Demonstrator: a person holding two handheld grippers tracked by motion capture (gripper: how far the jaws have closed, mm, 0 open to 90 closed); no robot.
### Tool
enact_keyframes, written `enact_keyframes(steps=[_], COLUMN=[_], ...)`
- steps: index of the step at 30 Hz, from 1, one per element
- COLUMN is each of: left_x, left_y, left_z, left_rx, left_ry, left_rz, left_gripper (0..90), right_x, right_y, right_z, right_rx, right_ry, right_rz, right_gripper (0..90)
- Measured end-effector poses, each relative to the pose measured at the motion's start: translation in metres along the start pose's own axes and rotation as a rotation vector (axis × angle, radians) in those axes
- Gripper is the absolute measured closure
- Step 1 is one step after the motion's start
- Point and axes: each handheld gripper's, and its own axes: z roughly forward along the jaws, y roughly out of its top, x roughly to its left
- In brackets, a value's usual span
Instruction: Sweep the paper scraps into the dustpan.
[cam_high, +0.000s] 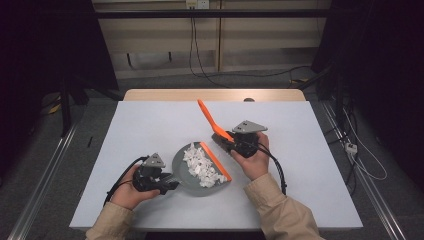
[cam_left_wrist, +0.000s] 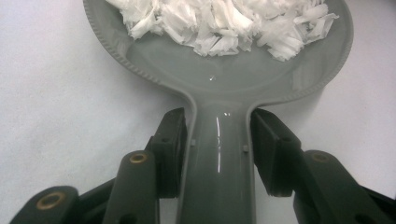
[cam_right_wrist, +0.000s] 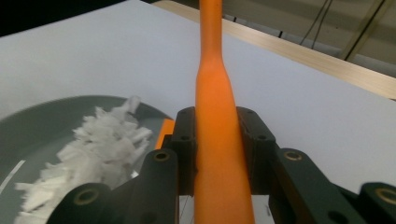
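Observation:
A grey dustpan (cam_high: 186, 176) lies on the white table (cam_high: 145, 120) with an orange strip (cam_high: 216, 161) along its far edge. White paper scraps (cam_high: 200, 165) are heaped inside it. My left gripper (cam_high: 170, 184) straddles the pan's handle (cam_left_wrist: 219, 158). Its pads (cam_left_wrist: 173, 140) stand just off the handle's sides, so it is open. The scraps (cam_left_wrist: 224, 23) fill the far half of the pan (cam_left_wrist: 224, 79). To the right of the pan, my right gripper (cam_high: 227, 142) is shut on an orange brush handle (cam_high: 207, 116). That handle (cam_right_wrist: 212, 70) rises between the jaws of the right gripper (cam_right_wrist: 217, 114), and the scraps (cam_right_wrist: 93, 154) lie below left.
The table's wooden far edge (cam_high: 215, 94) runs along the back. Cables (cam_high: 200, 60) hang on the wall behind, and more lie on the floor at the right (cam_high: 360, 150). Bare tabletop stretches left of the pan and along the right side.

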Motion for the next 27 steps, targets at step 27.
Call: enact_keyframes(steps=[27], left_x=[-0.002], left_y=[0.001], left_z=[0.004], left_rx=[0.004], left_ry=[0.004], left_rz=[-0.010], left_gripper=[61.1], right_x=[0.000], right_y=[-0.002], right_z=[-0.012], right_rx=[0.265], right_ry=[-0.054], right_rz=[0.056], right_gripper=[71.5])
